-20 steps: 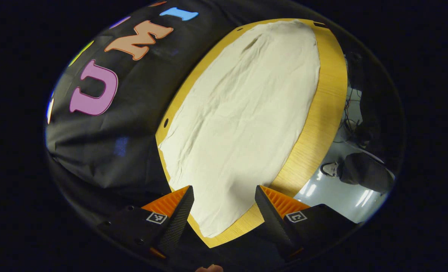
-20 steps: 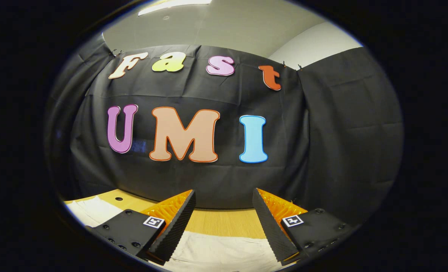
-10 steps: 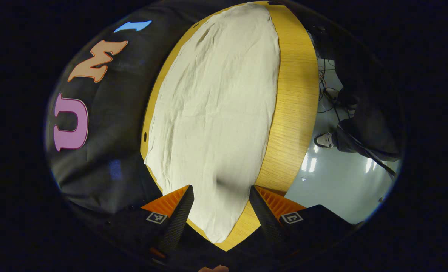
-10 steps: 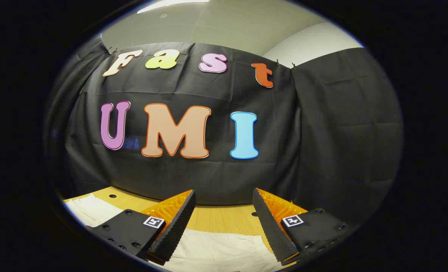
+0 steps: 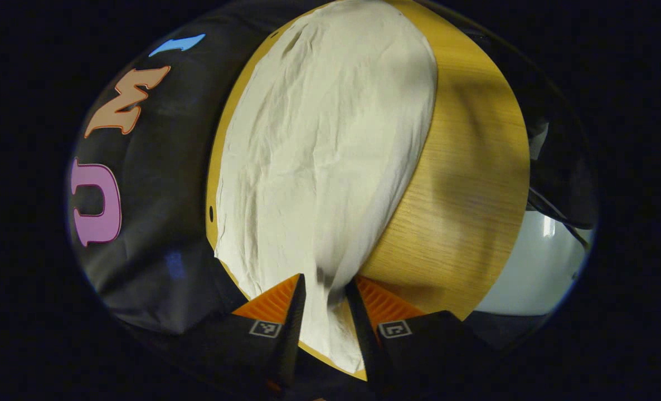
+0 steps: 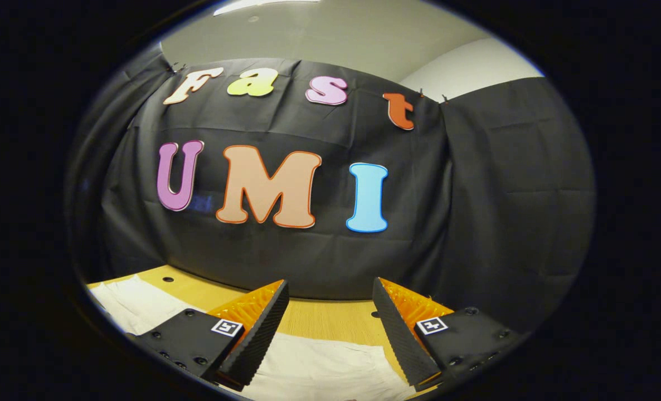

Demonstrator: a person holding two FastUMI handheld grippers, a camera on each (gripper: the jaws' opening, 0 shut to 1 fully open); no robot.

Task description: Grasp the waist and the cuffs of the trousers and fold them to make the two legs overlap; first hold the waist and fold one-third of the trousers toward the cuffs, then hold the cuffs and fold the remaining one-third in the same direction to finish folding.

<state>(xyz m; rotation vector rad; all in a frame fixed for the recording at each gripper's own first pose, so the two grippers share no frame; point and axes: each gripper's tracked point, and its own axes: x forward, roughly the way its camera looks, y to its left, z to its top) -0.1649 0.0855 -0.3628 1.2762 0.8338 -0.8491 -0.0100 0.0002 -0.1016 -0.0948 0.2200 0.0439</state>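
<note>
Where the left claw (image 5: pixel 325 289) stood wide a second ago, its jaws have narrowed onto the near edge of the cream trousers (image 5: pixel 319 156), cloth pinched up at 6 o'clock; trousers run toward 12 along the table (image 5: pixel 464 184). First grasp begun. Right gripper view: right claw (image 6: pixel 330 298) apart, hovering, trousers at 6 o'clock.

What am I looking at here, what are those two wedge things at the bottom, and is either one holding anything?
Each picture comes from a camera riding on a handheld two-finger gripper that a person carries. The wedges are its fingers. In the left gripper view, the left gripper has nearly closed around a raised edge of pale trousers lying on a wooden table; whether both fingers press the cloth is unclear. In the right gripper view, the right gripper is open and holds nothing, facing the booth's wall above the same cloth.
</note>
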